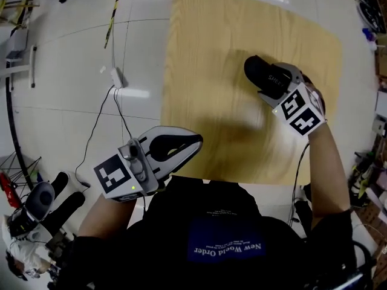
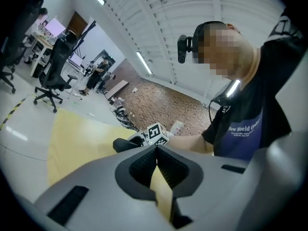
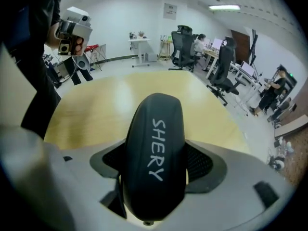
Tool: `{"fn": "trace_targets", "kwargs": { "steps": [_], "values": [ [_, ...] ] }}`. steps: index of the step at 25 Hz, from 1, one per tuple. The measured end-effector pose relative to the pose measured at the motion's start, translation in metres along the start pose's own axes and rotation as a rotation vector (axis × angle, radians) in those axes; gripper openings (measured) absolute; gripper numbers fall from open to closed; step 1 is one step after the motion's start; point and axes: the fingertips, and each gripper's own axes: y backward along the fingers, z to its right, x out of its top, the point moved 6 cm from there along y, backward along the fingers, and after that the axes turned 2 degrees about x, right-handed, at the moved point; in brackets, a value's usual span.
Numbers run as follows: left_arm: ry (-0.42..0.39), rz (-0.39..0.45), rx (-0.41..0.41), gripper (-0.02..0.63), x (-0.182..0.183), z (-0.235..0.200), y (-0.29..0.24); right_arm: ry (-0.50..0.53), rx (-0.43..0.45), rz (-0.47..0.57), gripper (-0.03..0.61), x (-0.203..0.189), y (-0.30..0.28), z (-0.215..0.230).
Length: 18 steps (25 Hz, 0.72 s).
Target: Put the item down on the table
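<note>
My right gripper is clenched on a black case. The case is a long, rounded pod with a smooth matte shell, and the word SHERY is lettered in white along its upper face. It lies lengthwise between the jaws, and its blunt far end juts well past their tips. The dark, finely ribbed pads press against its two long flanks, and the grey moulded jaw shells curve around behind them. Beneath and ahead of this gripper spreads the table, a flat top of pale yellow wood grain with a soft sheen. From the head view the case sits over the table, but I cannot tell whether its underside touches the wood or rides just above it. My left gripper is closed with nothing in it. Its two smooth grey jaws meet at the tips, and the black textured pads leave a hollow teardrop behind them. Its tips reach over the table corner nearest it, well apart from the right gripper. Ahead of its jaws I can see the right gripper's marker cube, white with black squares. Off to this gripper's outer side lies a glossy white tiled floor.
</note>
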Motion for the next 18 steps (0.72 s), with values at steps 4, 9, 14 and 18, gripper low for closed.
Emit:
{"fn": "trace_targets", "kwargs": {
  "steps": [4,9,14,18],
  "values": [
    [0.005,-0.007,-0.009,0.003,-0.006,0.005,0.003,-0.006,0.031,-0.033,0.339,-0.008,-0.008,-0.013],
    [-0.006,0.002,-0.017,0.003,-0.007,0.028,0.015,-0.002,0.021,-0.032,0.357,-0.009,0.008,-0.027],
    [-0.027,0.011,-0.009,0.003,0.003,0.033,0.017,0.0,0.006,0.044,0.385,0.008,0.03,-0.018],
    [-0.059,0.035,-0.003,0.003,0.027,0.055,0.032,-0.022,-0.044,0.157,0.385,0.037,0.092,-0.022]
  ]
}}
